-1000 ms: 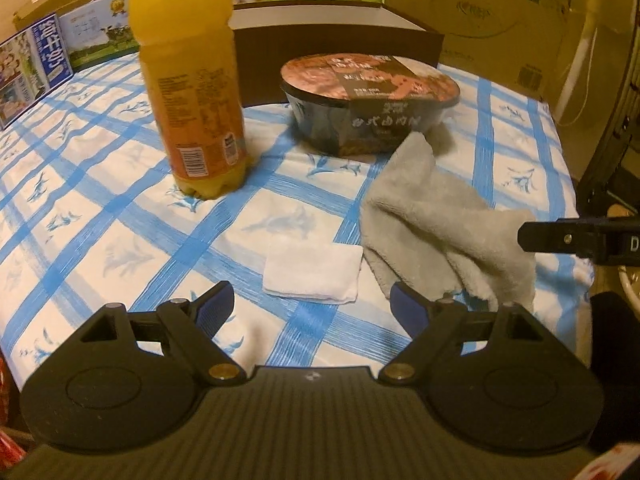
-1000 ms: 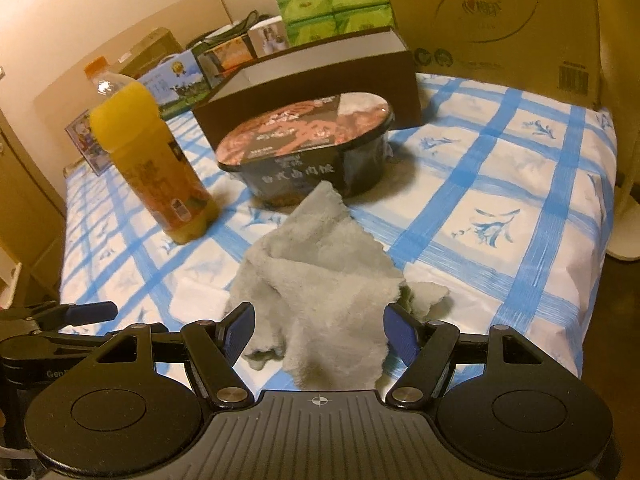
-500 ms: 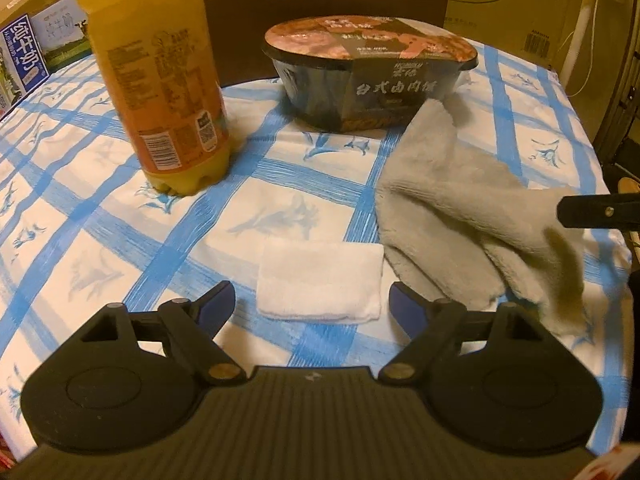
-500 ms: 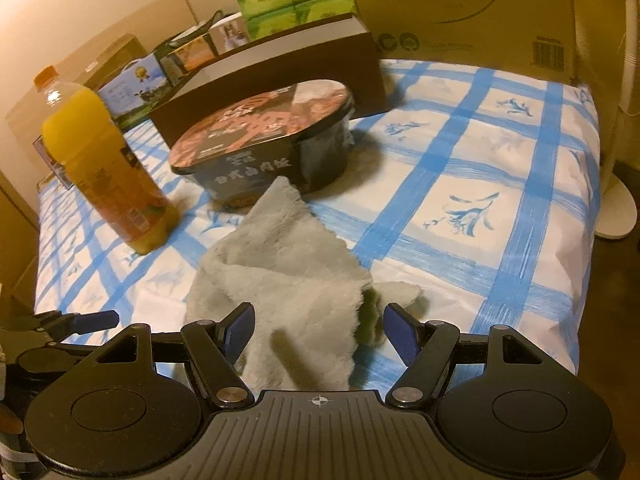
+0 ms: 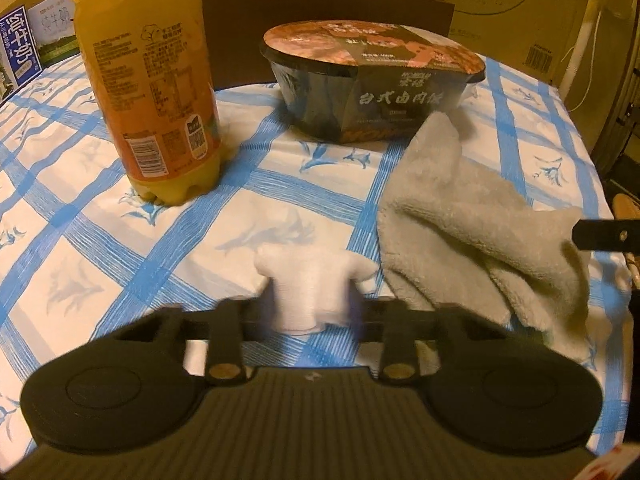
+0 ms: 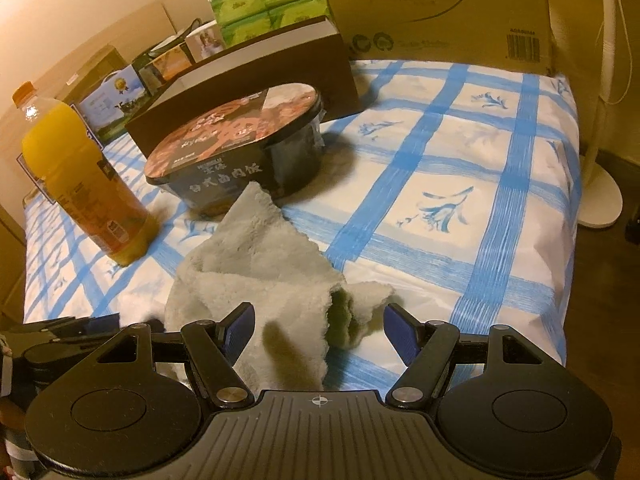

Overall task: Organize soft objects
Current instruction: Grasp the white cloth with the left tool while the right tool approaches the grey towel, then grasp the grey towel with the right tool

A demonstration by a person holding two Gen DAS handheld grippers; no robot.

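Bed-like surface with a white sheet in a blue grid and leaf print, cardboard boxes stacked behind it, everything in dim yellow light. An orange juice bottle and a dark sealed instant-meal bowl stand apart near the back. The left gripper is closing its jaws on a small folded white cloth, bunching it. The right gripper hangs jaws wide around the near edge of a crumpled grey fleece towel, pads not touching it.
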